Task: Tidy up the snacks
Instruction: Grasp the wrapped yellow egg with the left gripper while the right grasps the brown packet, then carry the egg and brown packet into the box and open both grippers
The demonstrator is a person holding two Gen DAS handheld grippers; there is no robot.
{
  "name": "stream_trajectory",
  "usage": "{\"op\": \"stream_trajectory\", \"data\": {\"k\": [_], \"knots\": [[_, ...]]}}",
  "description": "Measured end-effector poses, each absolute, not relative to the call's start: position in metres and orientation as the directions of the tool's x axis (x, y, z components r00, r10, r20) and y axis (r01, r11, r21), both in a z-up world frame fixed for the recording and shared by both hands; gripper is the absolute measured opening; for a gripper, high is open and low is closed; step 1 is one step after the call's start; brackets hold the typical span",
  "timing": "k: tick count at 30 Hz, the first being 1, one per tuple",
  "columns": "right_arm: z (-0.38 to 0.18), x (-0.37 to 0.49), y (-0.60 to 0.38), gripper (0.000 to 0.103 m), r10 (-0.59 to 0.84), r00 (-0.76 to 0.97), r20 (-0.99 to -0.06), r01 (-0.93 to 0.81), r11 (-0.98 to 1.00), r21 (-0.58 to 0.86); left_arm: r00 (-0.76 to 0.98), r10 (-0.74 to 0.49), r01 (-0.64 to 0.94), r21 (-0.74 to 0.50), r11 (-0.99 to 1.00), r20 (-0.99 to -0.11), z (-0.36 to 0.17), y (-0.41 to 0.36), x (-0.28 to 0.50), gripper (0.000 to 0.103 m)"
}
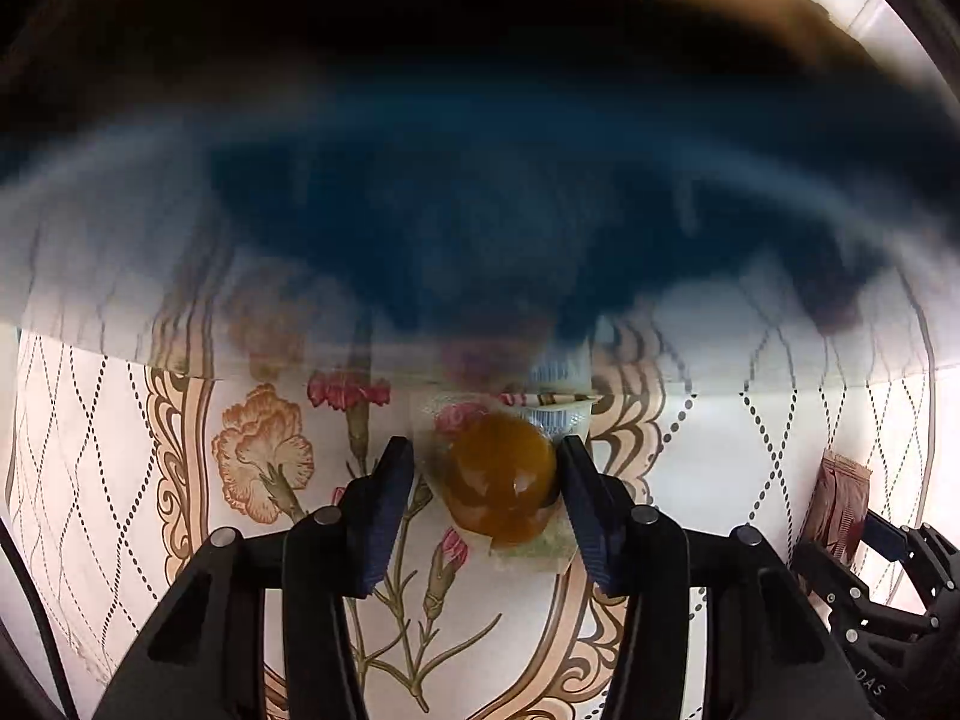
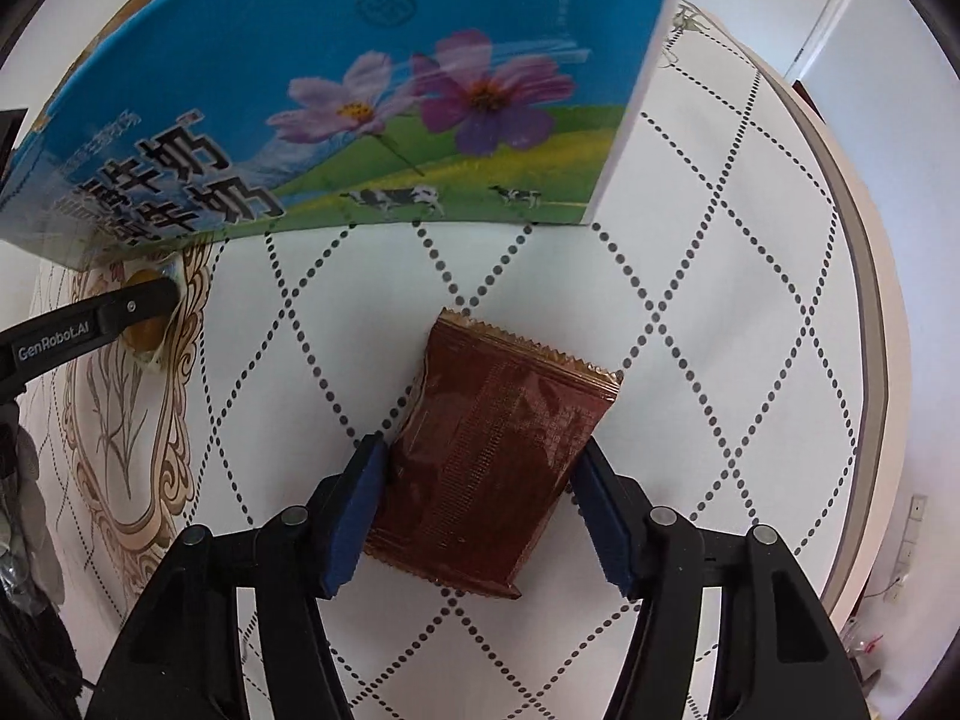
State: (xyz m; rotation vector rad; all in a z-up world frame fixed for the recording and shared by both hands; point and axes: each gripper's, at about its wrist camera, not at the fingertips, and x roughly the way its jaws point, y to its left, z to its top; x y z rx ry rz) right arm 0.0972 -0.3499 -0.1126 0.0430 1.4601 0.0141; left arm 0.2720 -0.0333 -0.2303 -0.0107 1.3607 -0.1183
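Left wrist view: left gripper (image 1: 486, 483) spread around orange jelly cup (image 1: 503, 487) on tablecloth (image 1: 108, 456), far pad touching. Right gripper (image 2: 477, 501) spread, straddling brown packet (image 2: 495, 450) near milk carton (image 2: 336, 90). Risk: off-centre closing could squirt cup sideways.

"GenRobot.AI" on left claw (image 2: 150, 300), "牛奶" on blue carton (image 2: 360, 90)

Heavy blur smears the dark upper half above the jelly cup (image 1: 501, 483); the right wrist view is bright, sharp, edge-bowed.
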Motion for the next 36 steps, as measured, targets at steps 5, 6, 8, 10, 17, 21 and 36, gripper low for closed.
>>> {"op": "stream_trajectory", "data": {"k": [5,6,8,10,17,21,36], "knots": [[-0.115,0.07,-0.314,0.065,0.102,0.051,-0.993,-0.098,0.99,0.097,0.141,-0.13,0.111,-0.115,0.987,-0.981,-0.228,-0.034,0.243,0.047],[-0.115,0.063,-0.307,0.065,0.118,0.021,-0.993,-0.143,0.983,0.113,0.116,-0.142,0.113,-0.129,0.985,-0.983,-0.23,-0.032,0.232,0.047],[-0.113,0.045,-0.293,0.065,0.124,-0.017,-0.992,-0.203,0.971,0.125,0.062,-0.16,0.118,-0.152,0.981,-0.985,-0.234,-0.031,0.207,0.047],[-0.115,0.025,-0.284,0.065,0.094,-0.061,-0.994,-0.257,0.961,0.107,0.024,-0.178,0.115,-0.174,0.978,-0.984,-0.237,-0.031,0.184,0.047],[-0.104,0.002,-0.301,0.075,0.191,-0.02,-0.981,-0.051,0.98,0.192,-0.019,-0.203,0.093,-0.204,0.975,-0.979,-0.255,-0.04,0.165,0.048],[-0.104,0.002,-0.303,0.075,0.176,-0.008,-0.984,-0.014,0.984,0.176,-0.037,-0.211,0.086,-0.213,0.973,-0.977,-0.272,-0.034,0.167,0.05],[-0.085,-0.03,-0.287,0.057,0.162,0.111,-0.981,-0.073,0.985,0.155,0.022,-0.271,0.085,-0.268,0.96,-0.962,-0.226,-0.024,0.153,0.047]]}}
